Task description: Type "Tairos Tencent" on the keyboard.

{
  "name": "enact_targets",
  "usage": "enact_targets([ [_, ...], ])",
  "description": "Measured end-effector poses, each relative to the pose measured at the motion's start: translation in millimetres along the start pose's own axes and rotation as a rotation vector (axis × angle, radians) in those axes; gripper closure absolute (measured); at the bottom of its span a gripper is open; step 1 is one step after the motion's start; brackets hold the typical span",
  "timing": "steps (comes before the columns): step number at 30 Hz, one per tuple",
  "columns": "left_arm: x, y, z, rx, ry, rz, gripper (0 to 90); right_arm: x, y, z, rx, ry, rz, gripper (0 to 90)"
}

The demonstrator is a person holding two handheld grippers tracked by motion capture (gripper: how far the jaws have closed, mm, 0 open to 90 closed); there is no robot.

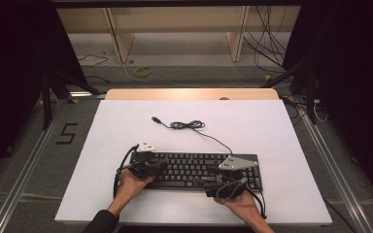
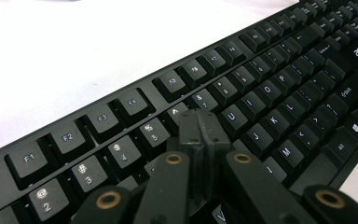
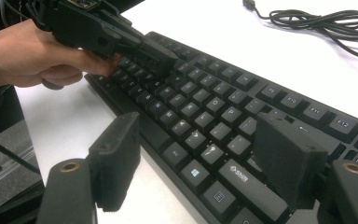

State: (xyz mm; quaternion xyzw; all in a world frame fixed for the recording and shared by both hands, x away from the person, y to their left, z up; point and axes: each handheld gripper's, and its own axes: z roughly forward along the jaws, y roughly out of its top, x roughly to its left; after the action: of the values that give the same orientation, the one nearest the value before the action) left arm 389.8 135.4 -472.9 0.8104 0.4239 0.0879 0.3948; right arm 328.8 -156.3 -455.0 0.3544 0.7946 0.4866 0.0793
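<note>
A black keyboard (image 1: 189, 170) lies on the white table top (image 1: 126, 126) near its front edge. My left gripper (image 1: 161, 166) hovers low over the keyboard's left half, its jaws pressed together with nothing between them. In the left gripper view, the joined tips (image 2: 199, 126) sit just above the number-row keys (image 2: 154, 130). My right gripper (image 1: 213, 177) stands open over the keyboard's (image 3: 205, 116) right front part, its pads (image 3: 116, 158) wide apart. The right gripper view also shows the left gripper (image 3: 163, 58) and the hand holding it.
The keyboard's cable (image 1: 187, 125) lies coiled on the table behind it, ending in a USB plug (image 1: 154, 118). White surface stretches to the left, right and rear. Beyond the table stand a wooden frame (image 1: 121, 39) and loose floor cables (image 1: 272, 43).
</note>
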Motion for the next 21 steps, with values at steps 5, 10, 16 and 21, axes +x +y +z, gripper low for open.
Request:
enact_targets([
  [5, 0.8, -0.8, 0.9, 0.005, 0.004, 0.002, 88.8, 0.4, -0.7, -1.0, 0.0, 0.0, 0.001, 32.7],
  [10, 0.8, -1.1, 1.3, 0.009, 0.005, 0.001, 88.8, 0.4, -1.6, -0.8, 0.003, 0.001, 0.0, 32.7],
  [16, 3.8, -3.6, 3.3, 0.01, -0.007, -0.003, 89.0, 0.8, -1.6, -0.9, 0.003, 0.0, -0.001, 32.7],
  [21, 3.0, -3.5, 3.0, 0.013, -0.003, 0.003, 89.0, 0.8, -1.9, -0.6, 0.008, -0.001, 0.0, 32.7],
])
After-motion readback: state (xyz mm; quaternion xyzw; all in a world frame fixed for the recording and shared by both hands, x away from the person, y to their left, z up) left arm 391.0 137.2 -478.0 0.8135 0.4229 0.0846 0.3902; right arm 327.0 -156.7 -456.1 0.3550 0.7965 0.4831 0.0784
